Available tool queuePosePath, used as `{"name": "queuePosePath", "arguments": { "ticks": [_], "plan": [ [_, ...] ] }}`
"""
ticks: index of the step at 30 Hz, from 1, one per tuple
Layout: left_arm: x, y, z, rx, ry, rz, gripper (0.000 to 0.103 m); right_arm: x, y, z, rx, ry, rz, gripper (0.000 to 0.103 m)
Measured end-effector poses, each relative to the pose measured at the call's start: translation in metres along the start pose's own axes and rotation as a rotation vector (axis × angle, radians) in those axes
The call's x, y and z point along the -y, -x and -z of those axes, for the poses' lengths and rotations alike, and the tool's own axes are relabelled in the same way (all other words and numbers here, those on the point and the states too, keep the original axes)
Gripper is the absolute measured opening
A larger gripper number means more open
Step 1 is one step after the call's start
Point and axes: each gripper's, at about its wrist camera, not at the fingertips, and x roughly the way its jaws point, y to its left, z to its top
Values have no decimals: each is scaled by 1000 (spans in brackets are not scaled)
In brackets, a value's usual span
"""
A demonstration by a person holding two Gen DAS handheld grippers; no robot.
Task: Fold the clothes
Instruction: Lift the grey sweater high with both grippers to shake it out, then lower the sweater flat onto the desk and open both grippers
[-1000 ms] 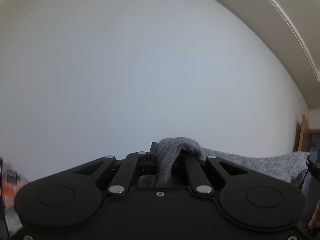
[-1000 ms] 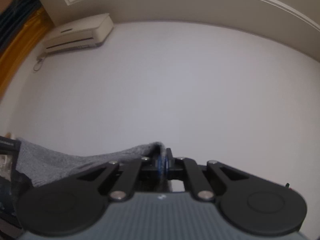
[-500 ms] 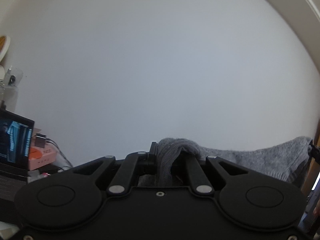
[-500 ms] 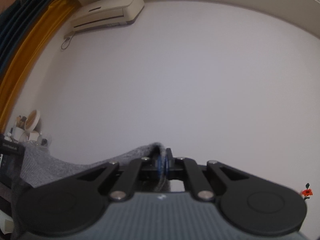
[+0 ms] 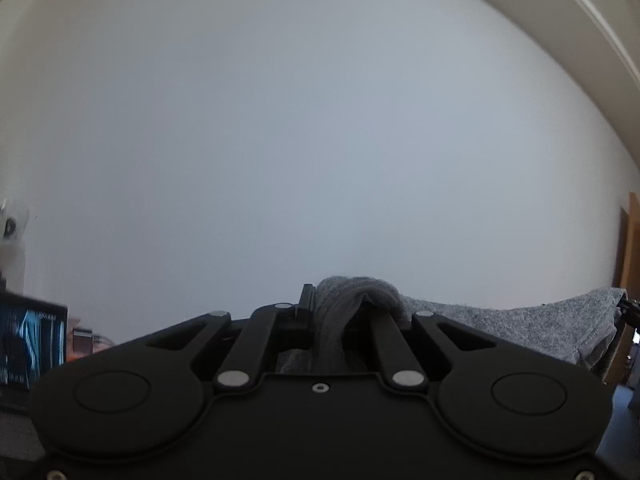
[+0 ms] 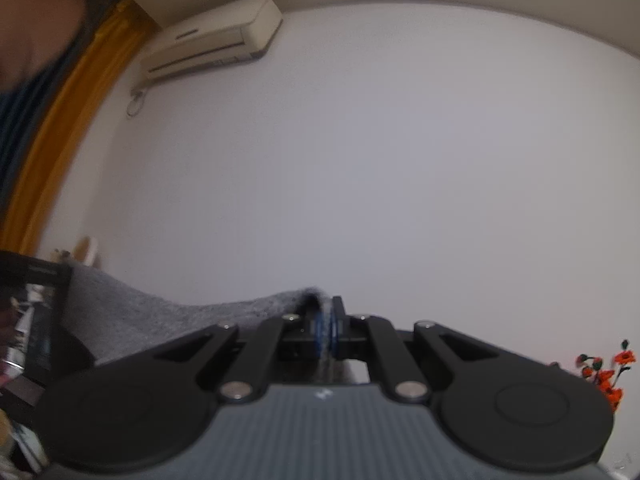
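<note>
Grey knit garment [image 5: 520, 324] is up in the air, stretched between the two tools, and both cameras look out at a plain white wall [image 5: 320, 140]. On the left wrist view, the left gripper [image 5: 320, 300] has its jaws pinched tight on a bunched ridge of the fabric; the cloth humps up over the fingertips and then runs away to the right of the picture, ending in a hemmed edge near a wooden door frame [image 5: 630, 248]. Down at the lower left, a lit laptop screen [image 5: 32, 344] peeks in, blurred.

Over to the right wrist view: the right gripper [image 6: 330, 316] is clamped shut as well, with a thin fold of the grey knit garment [image 6: 160, 312] caught between its blue-lined pads. From there the cloth sweeps off to the left of the picture, sagging a little on the way to a dark screen edge [image 6: 36, 312]. High on the wall sits an air conditioner [image 6: 212, 40], with an orange curtain [image 6: 68, 120] hanging down the left side. Red flowers [image 6: 604, 372] show at the far lower right. A blurred part of the person [image 6: 36, 20] fills the top left corner.
</note>
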Motion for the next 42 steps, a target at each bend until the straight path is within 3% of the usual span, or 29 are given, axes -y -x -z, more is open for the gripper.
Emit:
{"name": "queuePosePath", "arguments": {
  "ticks": [10, 14, 19, 24, 33, 34, 35, 37, 39, 42],
  "plan": [
    [3, 0, -25, 6, -14, 100, 6, 21, 4, -7, 15, -90, 14, 5],
    [-4, -38, -14, -108, 15, 65, 7, 23, -29, 13, -55, -96, 31, 5],
    [-39, -133, 52, -335, 59, -68, 7, 12, -109, 83, -253, -110, 47, 5],
    [-78, -238, 138, -489, 55, -197, 7, 7, -199, 175, -465, -140, 90, 5],
    [-80, -352, 232, -709, -41, -294, 10, 31, -316, 297, -682, -225, 195, 6],
    [-83, -363, 245, -761, -47, -303, 17, 37, -313, 313, -716, -220, 205, 11],
    [-85, -373, 255, -821, -45, -319, 40, 43, -310, 330, -750, -214, 214, 16],
    [-96, -387, 272, -919, -22, -351, 66, 55, -304, 363, -818, -203, 234, 51],
    [-104, -386, 275, -961, -3, -361, 67, 63, -296, 379, -840, -205, 250, 64],
    [-115, -369, 268, -970, 24, -354, 77, 71, -275, 377, -829, -276, 206, 64]
  ]
}}
